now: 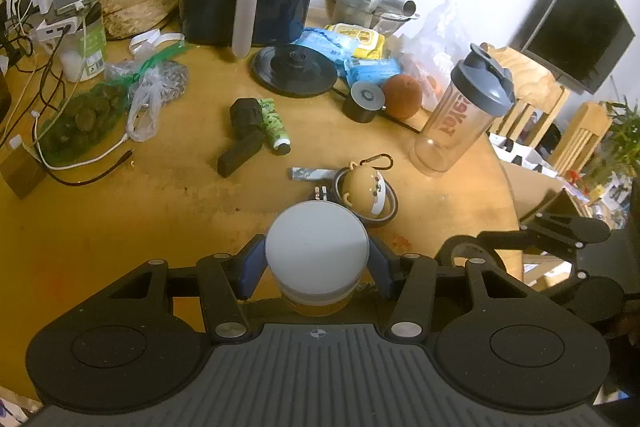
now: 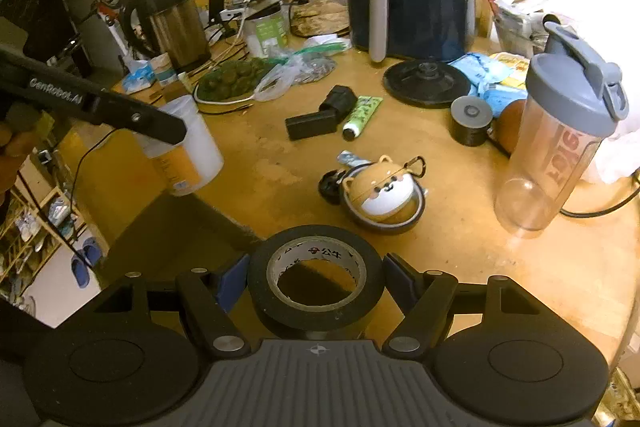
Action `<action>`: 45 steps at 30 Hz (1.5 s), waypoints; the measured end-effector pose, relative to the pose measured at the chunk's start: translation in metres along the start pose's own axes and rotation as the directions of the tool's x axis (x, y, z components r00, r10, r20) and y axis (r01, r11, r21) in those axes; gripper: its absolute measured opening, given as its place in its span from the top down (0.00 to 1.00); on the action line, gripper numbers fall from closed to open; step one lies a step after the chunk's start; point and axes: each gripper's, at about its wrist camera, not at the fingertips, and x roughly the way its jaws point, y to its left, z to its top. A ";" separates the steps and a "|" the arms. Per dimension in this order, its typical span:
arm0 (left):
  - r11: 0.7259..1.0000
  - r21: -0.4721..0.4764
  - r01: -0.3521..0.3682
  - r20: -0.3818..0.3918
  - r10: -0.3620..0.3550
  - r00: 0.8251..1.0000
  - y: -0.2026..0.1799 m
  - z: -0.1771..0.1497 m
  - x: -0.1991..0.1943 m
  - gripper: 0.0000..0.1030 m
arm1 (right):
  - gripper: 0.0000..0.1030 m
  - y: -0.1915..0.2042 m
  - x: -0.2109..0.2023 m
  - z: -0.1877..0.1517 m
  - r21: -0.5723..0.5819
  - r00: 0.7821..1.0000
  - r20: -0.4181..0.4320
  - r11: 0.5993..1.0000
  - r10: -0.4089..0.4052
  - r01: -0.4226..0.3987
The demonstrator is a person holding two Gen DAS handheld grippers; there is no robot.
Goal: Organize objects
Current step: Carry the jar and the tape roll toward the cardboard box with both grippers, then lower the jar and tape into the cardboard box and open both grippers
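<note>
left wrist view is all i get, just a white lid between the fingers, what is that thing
Observer: A white tub with an orange label. The left gripper grips it near the top.
Operator: right hand got anything
Observer: Yes, the right gripper is shut on a black tape roll with a white printed core.
Operator: whats past my left edge
Observer: A steel kettle stands at the table's far left corner.

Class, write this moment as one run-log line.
left gripper: holds white bottle | right gripper: holds black tape roll | both above wooden table
</note>
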 end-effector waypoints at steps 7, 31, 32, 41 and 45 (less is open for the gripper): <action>1.000 -0.013 -0.011 -0.009 0.011 1.000 0.000 -0.006 0.002 0.49 | 0.27 -0.003 0.007 -0.017 0.026 0.999 -0.045 1.000 0.015 -0.014; 0.995 0.094 -0.021 -0.122 0.032 0.992 -0.001 -0.039 0.026 0.49 | 0.27 0.030 0.019 -0.018 -0.018 0.996 -0.078 0.999 0.043 -0.044; 0.995 0.096 -0.025 -0.126 0.037 0.991 0.001 -0.040 0.027 0.49 | 0.27 0.031 0.021 -0.018 -0.023 0.996 -0.085 0.999 0.039 -0.041; 0.987 0.138 -0.077 -0.154 0.099 0.983 0.005 -0.043 0.043 0.49 | 0.27 0.042 0.041 -0.021 -0.112 0.986 -0.159 0.993 -0.057 0.039; 0.985 0.152 -0.079 -0.163 0.104 0.981 0.004 -0.045 0.046 0.49 | 0.27 0.046 0.046 -0.024 -0.145 0.978 -0.179 0.986 -0.108 0.083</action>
